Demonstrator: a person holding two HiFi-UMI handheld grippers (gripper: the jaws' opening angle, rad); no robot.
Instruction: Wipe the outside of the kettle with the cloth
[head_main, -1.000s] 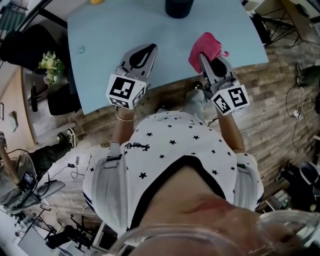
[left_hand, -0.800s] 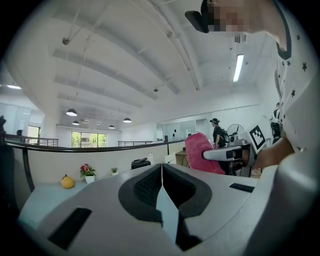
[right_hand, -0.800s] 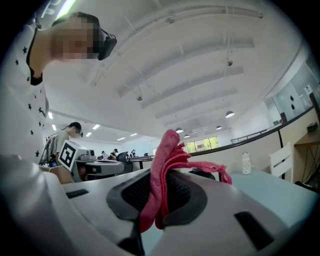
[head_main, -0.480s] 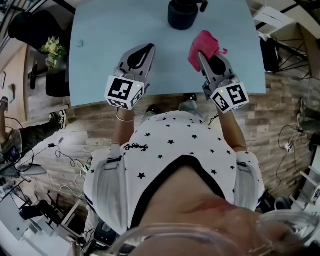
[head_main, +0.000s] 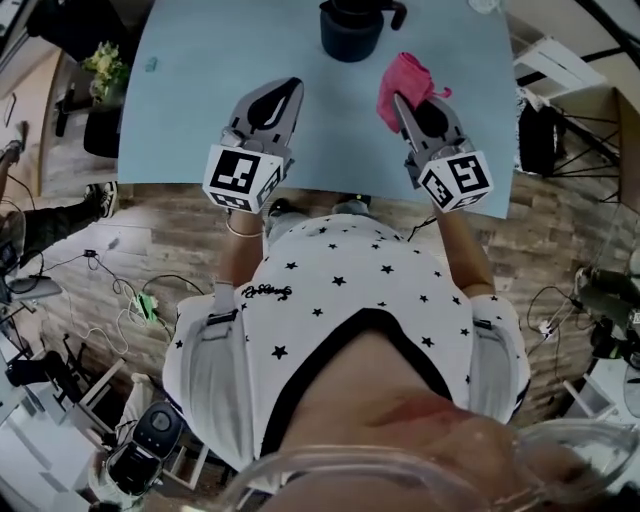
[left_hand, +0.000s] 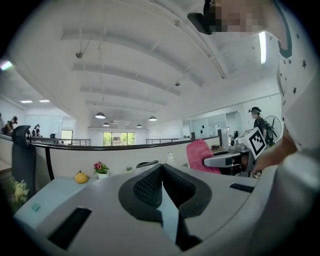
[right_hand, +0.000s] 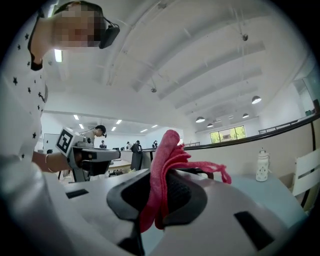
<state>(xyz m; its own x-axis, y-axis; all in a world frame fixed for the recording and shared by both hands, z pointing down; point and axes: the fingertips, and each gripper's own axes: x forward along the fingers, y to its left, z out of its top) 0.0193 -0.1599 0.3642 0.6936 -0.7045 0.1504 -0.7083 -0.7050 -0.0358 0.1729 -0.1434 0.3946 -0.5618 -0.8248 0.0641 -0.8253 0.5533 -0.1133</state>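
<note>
**Pink cloth pinched in our right gripper, kettle well ahead of it**

Our right gripper has its jaws clamped on the cloth, a soft, napped pink fabric folded into a thick wad. In the right gripper view the cloth stands up from between the black ribbed pads, its long axis running along the jaws and out past their tips, away from us. A loose twisted corner trails off to the right.

In the head view the kettle stands on the far part of the pale blue table, beyond and between the two grippers and clear of both. It is a dark, rounded, smooth-sided body, partly cut off by the picture's top edge. Its curved handle points to our right. The cloth's tip lies near the kettle without touching it.

Our left gripper has its jaws pressed together with nothing between them. It is held over the table's near side, pointing away from us.
</note>
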